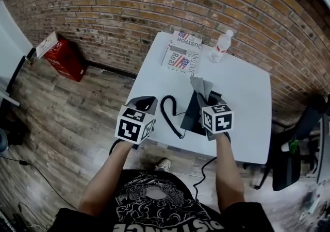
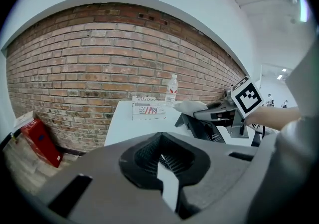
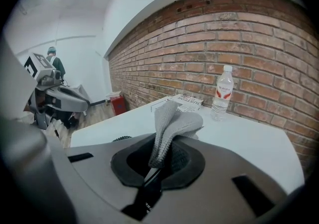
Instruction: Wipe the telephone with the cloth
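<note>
A black telephone (image 1: 193, 117) sits near the front of the white table (image 1: 242, 97), and its coiled cord (image 1: 169, 112) loops to its left. My right gripper (image 1: 205, 97) hovers over the telephone, shut on a grey cloth (image 1: 202, 86) that sticks up from its jaws (image 3: 172, 126). My left gripper (image 1: 146, 103) is at the table's front left edge, left of the cord, jaws together and holding nothing. In the left gripper view the telephone (image 2: 207, 124) lies ahead to the right under the cloth (image 2: 189, 106).
A folded newspaper (image 1: 180, 53) and a water bottle (image 1: 220, 46) stand at the table's far edge by the brick wall. A red box (image 1: 63, 56) lies on the wooden floor to the left. A black chair (image 1: 296, 148) is at the right. A cable (image 1: 203, 166) hangs off the front.
</note>
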Demonstrator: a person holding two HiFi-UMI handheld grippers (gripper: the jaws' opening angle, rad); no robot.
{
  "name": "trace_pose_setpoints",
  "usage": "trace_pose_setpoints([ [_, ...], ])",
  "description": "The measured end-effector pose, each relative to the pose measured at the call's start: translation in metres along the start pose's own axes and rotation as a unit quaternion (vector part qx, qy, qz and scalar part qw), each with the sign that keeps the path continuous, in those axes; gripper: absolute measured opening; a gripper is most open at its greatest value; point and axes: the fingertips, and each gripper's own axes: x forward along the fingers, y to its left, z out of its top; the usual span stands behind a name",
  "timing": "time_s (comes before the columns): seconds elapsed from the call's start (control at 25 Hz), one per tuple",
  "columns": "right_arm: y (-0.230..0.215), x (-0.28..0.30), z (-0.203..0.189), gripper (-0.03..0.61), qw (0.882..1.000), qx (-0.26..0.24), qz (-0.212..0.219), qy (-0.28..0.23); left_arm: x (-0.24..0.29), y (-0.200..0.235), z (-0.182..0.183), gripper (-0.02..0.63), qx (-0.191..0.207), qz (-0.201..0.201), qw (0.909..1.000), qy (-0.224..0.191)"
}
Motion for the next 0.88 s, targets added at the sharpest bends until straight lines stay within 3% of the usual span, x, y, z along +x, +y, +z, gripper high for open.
trace_pose_setpoints([
  [0.88, 0.040, -0.018, -0.047, 0.012, 0.998, 0.040, -0.022, 0.033, -0.020, -0.008, -0.018, 0.006, 0.013, -0.029, 0.9995, 0.002],
])
